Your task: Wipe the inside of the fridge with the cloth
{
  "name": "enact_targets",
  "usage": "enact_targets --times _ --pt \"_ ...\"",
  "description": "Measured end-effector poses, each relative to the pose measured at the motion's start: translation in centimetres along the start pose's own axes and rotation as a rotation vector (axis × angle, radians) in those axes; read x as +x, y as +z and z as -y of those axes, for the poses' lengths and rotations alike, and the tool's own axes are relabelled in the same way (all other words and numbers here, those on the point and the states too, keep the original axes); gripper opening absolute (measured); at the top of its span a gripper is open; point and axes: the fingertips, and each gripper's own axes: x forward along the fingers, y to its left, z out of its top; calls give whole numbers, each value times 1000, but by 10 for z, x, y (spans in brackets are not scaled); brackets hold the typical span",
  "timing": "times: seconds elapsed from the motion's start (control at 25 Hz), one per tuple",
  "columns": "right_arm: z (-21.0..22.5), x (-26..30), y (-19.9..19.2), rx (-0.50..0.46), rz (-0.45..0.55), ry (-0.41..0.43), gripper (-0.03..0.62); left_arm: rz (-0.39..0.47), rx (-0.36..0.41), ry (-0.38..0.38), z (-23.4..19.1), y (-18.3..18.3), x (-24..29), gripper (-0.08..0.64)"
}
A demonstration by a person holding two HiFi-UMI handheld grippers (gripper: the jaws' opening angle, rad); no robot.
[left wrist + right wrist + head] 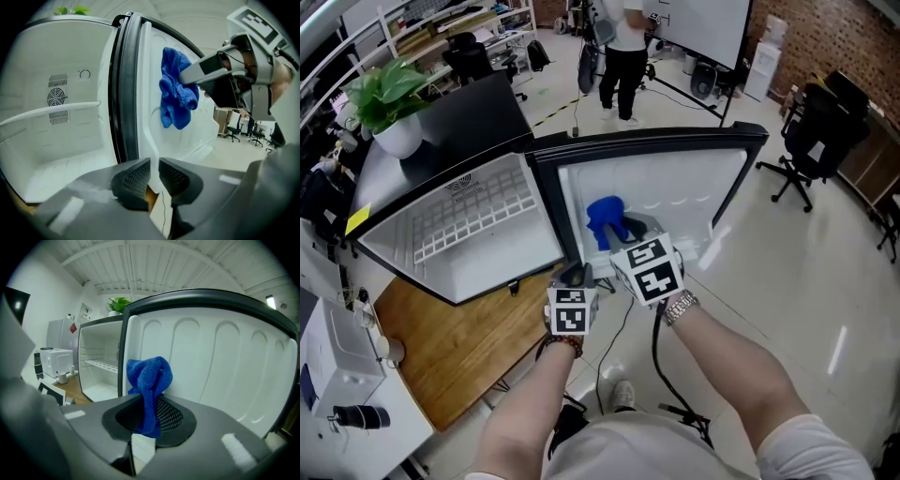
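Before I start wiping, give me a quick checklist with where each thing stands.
1. Grip of the right gripper on the blue cloth: ok.
2. Is the fridge door open: ok.
3. Clamp of the left gripper on the fridge door's inner rim: ok.
4. Is the blue cloth pressed against the door liner: cannot tell.
5. Is the wire shelf seated inside the fridge: ok.

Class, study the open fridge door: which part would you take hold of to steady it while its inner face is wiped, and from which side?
Probably the raised white rim of the inner liner of the fridge door, low down, approached from the open inner side. It stands out as a thin rib, narrow enough to straddle. The left gripper is clamped on it there.
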Motion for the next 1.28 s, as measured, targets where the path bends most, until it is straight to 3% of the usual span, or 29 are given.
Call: enact_targets --times 1.28 --pt "183 -82 -65 100 -77 -319 67 9 32 57 -1 1 1 64"
